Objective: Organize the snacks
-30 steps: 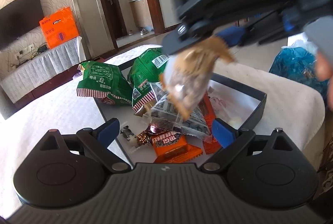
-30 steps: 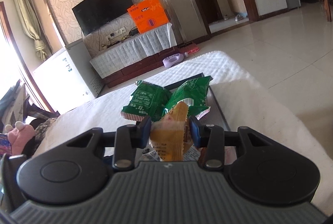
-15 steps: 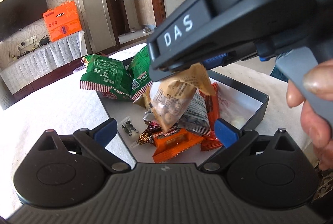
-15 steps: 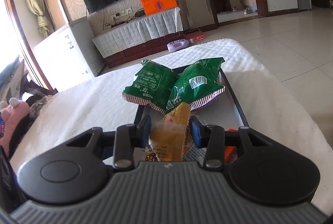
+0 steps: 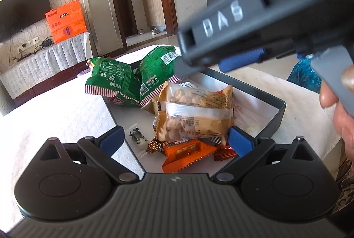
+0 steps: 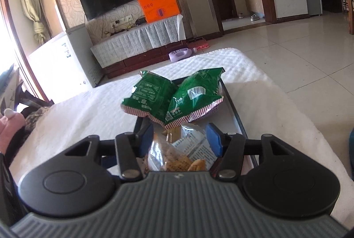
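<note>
Just letting go of a snack. Right gripper [image 6: 180, 138] over the dark tray [image 5: 277, 110], jaws just opened up, fingers apart, blue pads clear of the wrapper. Tan peanut bag [image 5: 194, 111] now flat on top of the pile in the tray, no longer pinched, lying loose below and between the pads in the right wrist view. Under it an orange candy bar [image 5: 185, 155], a small brown sweet [image 5: 153, 145] and a red one [image 5: 223, 153]. Two green puffy bags [image 5: 110, 83] at the far end of the tray, leaning on each other, one partly over the rim. A tiny toy figure [image 5: 137, 135] on the tray floor beside the pile. Left gripper [image 5: 174, 140] low at the near end of the tray, fingers wide apart, nothing between them. A hand [image 5: 340, 105] on the right gripper's trigger at the edge of the view. Tray on a white cloth [image 6: 88, 111]. Next move, at a guess: lift the right gripper up and back without catching the bag, then go look for another snack off the tray. Careful with the pile, already heaped and easy to knock.
</note>
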`<state>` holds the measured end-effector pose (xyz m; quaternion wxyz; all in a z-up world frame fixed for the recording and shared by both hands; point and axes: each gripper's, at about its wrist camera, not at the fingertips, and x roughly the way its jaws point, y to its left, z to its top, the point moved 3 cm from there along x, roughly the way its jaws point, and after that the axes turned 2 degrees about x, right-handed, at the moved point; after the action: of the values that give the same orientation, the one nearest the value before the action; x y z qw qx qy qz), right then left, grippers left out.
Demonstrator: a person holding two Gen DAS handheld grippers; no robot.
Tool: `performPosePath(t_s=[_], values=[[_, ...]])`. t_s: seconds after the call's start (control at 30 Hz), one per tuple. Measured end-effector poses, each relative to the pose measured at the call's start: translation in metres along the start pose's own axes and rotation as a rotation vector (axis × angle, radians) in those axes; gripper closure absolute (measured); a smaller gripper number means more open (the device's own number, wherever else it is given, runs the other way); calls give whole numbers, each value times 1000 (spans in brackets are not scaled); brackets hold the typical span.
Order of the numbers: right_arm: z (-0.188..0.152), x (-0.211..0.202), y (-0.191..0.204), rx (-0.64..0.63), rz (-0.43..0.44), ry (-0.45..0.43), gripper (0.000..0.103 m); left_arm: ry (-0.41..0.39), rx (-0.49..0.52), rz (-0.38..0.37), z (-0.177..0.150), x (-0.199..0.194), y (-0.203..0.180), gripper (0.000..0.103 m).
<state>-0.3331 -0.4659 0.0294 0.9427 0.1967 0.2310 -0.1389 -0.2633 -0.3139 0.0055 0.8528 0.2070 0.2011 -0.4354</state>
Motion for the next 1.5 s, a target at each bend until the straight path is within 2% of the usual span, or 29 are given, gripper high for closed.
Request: performPosePath(t_s=[0.1, 0.63, 0.8, 0.93, 1.07, 1.17, 1.3, 1.4, 1.5], values=[[-4, 5, 2, -62, -57, 31, 47, 3, -6, -1, 0, 1, 1, 1], [-21, 9, 11, -201, -126, 78, 48, 39, -104, -5, -9, -4, 21, 0], [-23, 6, 10, -174, -127, 68, 48, -6, -93, 15, -10, -26, 22, 0], [-24, -5, 7, -121, -119, 51, 48, -34, -87, 75, -11, -42, 23, 0], [-24, -24, 5, -63, -109, 2, 48, -73, -125, 112, -10, -59, 27, 0], [-24, -45, 1, 14, -100, -56, 47, -118, -158, 186, -5, -75, 29, 0], [-26, -92, -12, 180, -85, -199, 39, -213, -217, 246, 3, -99, 31, 0], [-32, -122, -13, 187, -99, -206, 32, -268, -271, 218, 5, -115, 30, 0], [-46, -138, -6, 103, -103, -97, 25, -315, -330, 97, 4, -131, 31, 0]])
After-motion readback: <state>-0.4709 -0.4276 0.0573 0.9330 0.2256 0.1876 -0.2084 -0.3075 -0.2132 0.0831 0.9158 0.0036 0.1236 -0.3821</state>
